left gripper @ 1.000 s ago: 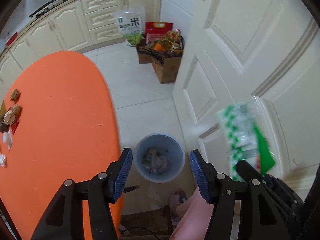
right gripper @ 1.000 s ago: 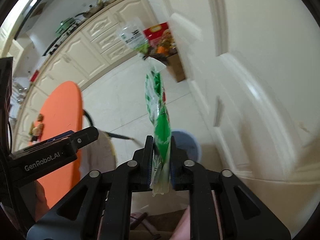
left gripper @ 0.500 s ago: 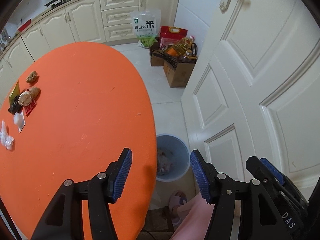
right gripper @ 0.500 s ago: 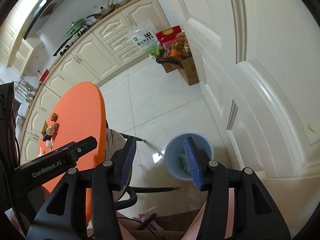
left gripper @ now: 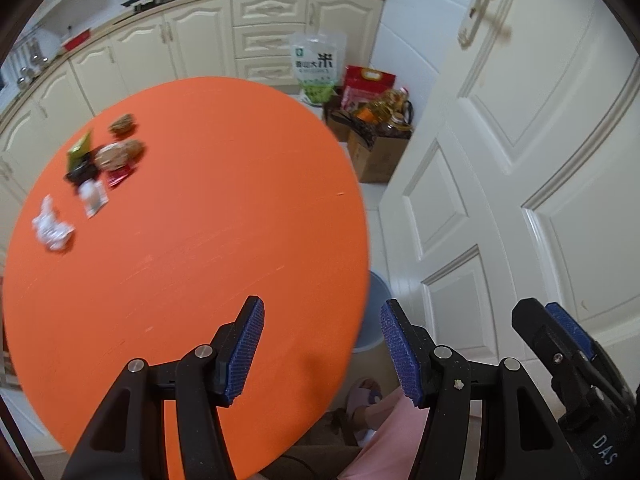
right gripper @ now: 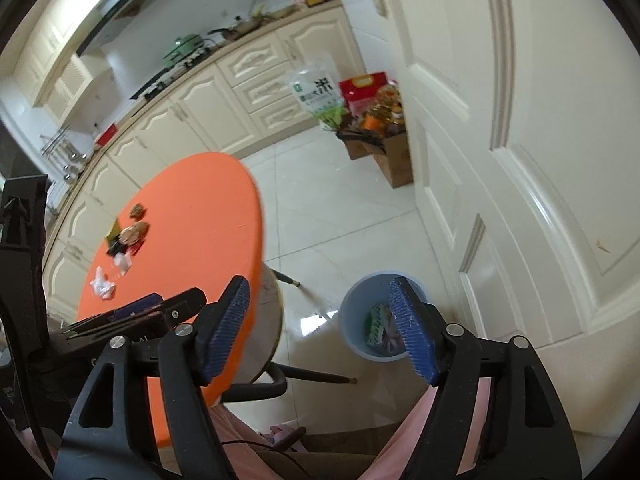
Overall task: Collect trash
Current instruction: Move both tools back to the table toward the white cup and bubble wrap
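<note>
Both claws empty above the table edge and bin

The left gripper point(left gripper: 322, 350) gapes, holding nothing; the right gripper point(right gripper: 320, 328) is opening, nothing between its pads. The blue bin point(right gripper: 354, 308) holds a green-white wrapper point(right gripper: 375, 322), half hidden by a pad. Farther off, blurred scraps point(left gripper: 94, 176) lie on the orange table point(left gripper: 200, 240).

My round orange table point(left gripper: 208, 216) carried crumpled white paper point(left gripper: 52, 228), wrappers point(left gripper: 90, 168) and brown snacks point(left gripper: 120, 148) near its far edge; the tiled floor point(right gripper: 344, 216) bore the blue bin point(right gripper: 360, 308).
</note>
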`<state>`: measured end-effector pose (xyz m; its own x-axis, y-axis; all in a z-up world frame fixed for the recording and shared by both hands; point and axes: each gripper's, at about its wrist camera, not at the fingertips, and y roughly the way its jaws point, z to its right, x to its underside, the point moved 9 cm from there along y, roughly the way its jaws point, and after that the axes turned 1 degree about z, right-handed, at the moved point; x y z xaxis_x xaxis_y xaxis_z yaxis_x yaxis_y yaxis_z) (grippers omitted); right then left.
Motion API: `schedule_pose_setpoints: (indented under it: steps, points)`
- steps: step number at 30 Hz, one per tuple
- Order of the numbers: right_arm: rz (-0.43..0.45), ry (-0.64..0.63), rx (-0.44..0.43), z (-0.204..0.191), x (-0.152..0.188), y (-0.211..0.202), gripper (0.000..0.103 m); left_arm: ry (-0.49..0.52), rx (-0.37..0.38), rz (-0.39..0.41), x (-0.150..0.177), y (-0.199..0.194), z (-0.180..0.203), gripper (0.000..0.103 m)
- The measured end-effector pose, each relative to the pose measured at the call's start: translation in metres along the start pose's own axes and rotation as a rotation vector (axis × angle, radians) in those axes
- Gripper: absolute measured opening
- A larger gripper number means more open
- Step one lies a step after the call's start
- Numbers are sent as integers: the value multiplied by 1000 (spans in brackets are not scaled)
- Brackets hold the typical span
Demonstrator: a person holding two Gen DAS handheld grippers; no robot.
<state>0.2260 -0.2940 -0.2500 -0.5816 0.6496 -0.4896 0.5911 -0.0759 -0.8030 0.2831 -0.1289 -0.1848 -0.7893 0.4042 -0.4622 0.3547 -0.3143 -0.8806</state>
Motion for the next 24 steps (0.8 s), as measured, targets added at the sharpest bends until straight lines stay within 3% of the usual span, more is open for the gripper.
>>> schedule_pose_setpoints:
  steps: [3,5,10,13,24]
  points:
    - [-1,-35,-15,-21,8,-6,76,-21,-17,30,13,-20,-18,62]
    - [0,-67,-24,-38,15,-10,88,-38,-27,48,23,-32,-30,64]
    - [18,-130,-47,-77,30,-22,88,-97,-51,92,51,-69,-67,67]
    - [23,-181,-64,-105,38,-27,95,-138,-82,119,66,-87,-90,72]
    - [-5,-365,-145,-196,64,-21,96,-334,-167,157,107,-142,-187,78]
